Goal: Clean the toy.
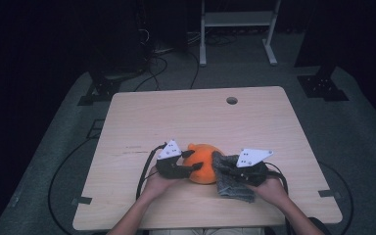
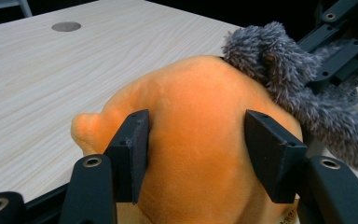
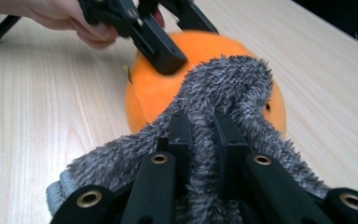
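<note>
A soft orange toy (image 1: 201, 164) sits on the light wooden table (image 1: 196, 122), close to the near edge, in front of the person. A fuzzy grey cloth (image 1: 230, 178) lies partly on the toy's right side and hangs down onto the table beside it.

The left tool (image 1: 192, 167) reaches the toy from the left. In the left gripper view its two black jaws stand on both sides of the orange toy (image 2: 196, 140) and press into its soft body, so the left tool is clamped on the toy. The grey cloth (image 2: 298, 93) shows at the top right there, touching the toy.

The right tool (image 1: 225, 171) comes from the right. In the right gripper view its jaws are squeezed close together with a bunch of the grey cloth (image 3: 223, 88) pinched between them. The cloth drapes over the front of the orange toy (image 3: 154, 93). The person's left hand (image 3: 70, 18) and the left tool (image 3: 168, 53) show behind it, on the toy

A round hole (image 1: 232, 100) is in the far part of the table
</note>
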A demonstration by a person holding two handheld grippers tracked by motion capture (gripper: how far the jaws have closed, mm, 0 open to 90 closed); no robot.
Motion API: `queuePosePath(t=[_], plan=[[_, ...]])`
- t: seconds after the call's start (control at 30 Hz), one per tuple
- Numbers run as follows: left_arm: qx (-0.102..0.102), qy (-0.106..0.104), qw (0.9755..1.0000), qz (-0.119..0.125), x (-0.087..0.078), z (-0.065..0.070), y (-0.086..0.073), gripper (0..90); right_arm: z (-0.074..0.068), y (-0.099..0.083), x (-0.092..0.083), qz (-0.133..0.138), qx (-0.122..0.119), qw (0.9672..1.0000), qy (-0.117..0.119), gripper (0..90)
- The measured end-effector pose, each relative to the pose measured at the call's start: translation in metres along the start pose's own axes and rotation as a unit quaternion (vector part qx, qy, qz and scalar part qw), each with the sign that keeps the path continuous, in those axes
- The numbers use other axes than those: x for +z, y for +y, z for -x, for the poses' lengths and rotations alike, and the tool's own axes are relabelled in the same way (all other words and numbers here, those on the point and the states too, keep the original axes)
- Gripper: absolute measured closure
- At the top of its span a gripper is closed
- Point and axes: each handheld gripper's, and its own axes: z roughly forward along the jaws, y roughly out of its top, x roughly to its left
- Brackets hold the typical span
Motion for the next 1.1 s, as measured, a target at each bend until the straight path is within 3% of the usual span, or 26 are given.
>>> queuePosePath(t=[0.23, 0.4, 0.6, 0.7, 0.83, 1.1], plan=[[-0.016, -0.006, 0.9998, 0.005, -0.002, -0.004, -0.003, 39.2, 0.009, -0.018, -0.007, -0.012, 0.031, 0.9994, -0.005, 79.1], [-0.01, 0.001, 0.9999, 0.006, -0.003, -0.005, -0.005, 36.4, 0.012, -0.031, -0.011, -0.034, 0.044, 0.9983, -0.014, 79.0], [0.007, 0.003, 1.0, 0.003, -0.001, 0.0, -0.005, 37.9, 0.008, -0.008, -0.015, 0.031, 0.05, 0.9981, 0.018, 78.9], [0.027, 0.002, 0.9996, -0.003, -0.002, 0.003, -0.004, 39.0, 0.007, 0.006, -0.006, 0.037, 0.039, 0.9983, 0.022, 79.0], [0.033, -0.001, 0.9994, -0.008, -0.003, 0.004, -0.005, 39.7, 0.011, 0.013, 0.005, 0.032, 0.038, 0.9985, 0.024, 79.1], [0.021, -0.008, 0.9997, -0.006, -0.005, 0.002, -0.006, 39.5, 0.018, -0.007, 0.001, 0.015, 0.059, 0.998, 0.016, 79.1]])
